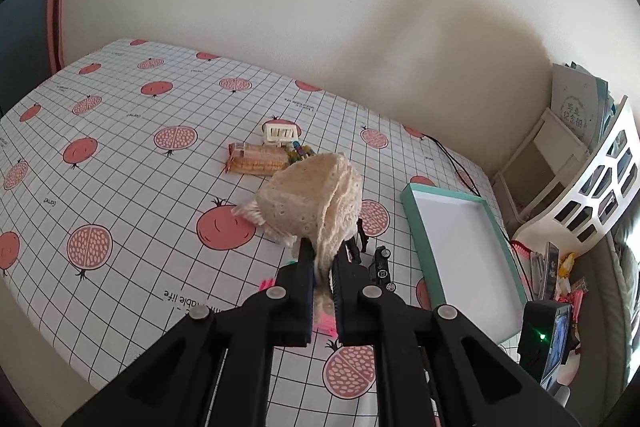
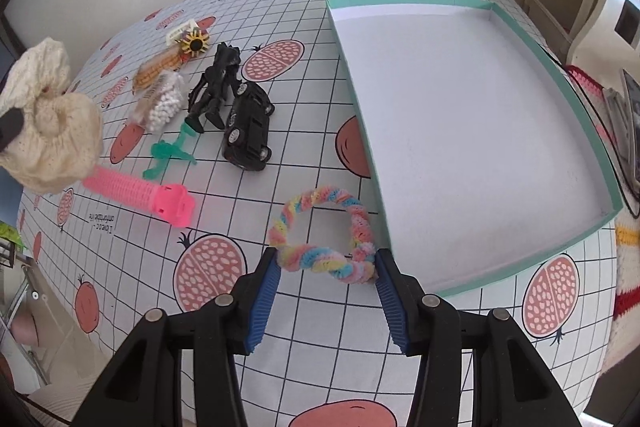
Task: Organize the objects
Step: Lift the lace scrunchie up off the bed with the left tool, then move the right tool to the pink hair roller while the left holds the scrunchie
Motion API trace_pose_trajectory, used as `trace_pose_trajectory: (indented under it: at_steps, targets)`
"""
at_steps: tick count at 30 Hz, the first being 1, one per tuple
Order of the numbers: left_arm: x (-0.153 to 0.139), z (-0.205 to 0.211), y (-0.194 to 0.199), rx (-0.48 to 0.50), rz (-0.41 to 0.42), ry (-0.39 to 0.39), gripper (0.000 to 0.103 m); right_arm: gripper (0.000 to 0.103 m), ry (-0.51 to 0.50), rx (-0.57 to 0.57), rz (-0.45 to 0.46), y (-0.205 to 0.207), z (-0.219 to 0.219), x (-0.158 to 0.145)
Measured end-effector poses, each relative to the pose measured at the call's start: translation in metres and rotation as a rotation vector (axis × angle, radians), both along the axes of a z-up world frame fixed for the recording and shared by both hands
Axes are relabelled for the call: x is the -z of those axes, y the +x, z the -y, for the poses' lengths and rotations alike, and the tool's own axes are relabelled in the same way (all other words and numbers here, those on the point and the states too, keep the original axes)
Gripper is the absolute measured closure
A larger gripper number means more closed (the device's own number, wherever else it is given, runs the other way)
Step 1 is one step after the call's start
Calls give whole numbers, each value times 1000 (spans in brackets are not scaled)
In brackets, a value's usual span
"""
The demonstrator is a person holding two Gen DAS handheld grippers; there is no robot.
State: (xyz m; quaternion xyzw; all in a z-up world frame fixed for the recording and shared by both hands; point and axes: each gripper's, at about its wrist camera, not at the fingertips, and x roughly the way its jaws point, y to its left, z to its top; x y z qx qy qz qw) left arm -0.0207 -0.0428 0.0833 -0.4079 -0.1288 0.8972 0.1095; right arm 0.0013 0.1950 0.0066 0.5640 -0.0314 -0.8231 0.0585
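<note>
My left gripper point(image 1: 322, 259) is shut on a cream lace scrunchie point(image 1: 316, 199), held up above the table; the same cream scrunchie point(image 2: 48, 123) shows at the left edge of the right wrist view. My right gripper point(image 2: 326, 259) stands open, its blue-padded fingers point(image 2: 264, 291) on either side of a pastel twisted ring point(image 2: 324, 235) lying on the cloth. An empty teal-rimmed box point(image 2: 472, 3) with a white floor sits just right of the ring, and the teal box point(image 1: 412, 215) also appears at the right in the left wrist view.
On the pomegranate-print cloth point(image 2: 360, 339) lie a black toy car point(image 2: 248, 131), a black figure point(image 2: 216, 87), a pink hair roller point(image 2: 140, 195), a green pipe-cleaner shape point(image 2: 172, 155), a bag of white beads point(image 2: 160, 107), a snack packet point(image 1: 256, 159) and a white clip point(image 1: 280, 133). A white shelf point(image 1: 592, 183) stands at right.
</note>
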Motion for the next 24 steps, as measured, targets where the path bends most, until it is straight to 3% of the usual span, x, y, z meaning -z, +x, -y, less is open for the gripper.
trace_pose_trajectory:
  at_steps: [5, 12, 17, 24]
  targets:
    - [7, 2, -2, -4, 41, 15, 95, 36, 3, -20, 3, 2, 6, 1]
    - [15, 6, -5, -33, 99, 10, 95, 34, 27, -44, -80, 3, 16, -14]
    - [28, 14, -8, -59, 167, 24, 95, 34, 88, -178, -164, 1, 50, -27]
    - [44, 27, -13, -102, 251, 47, 95, 34, 167, -380, -189, 0, 104, -19]
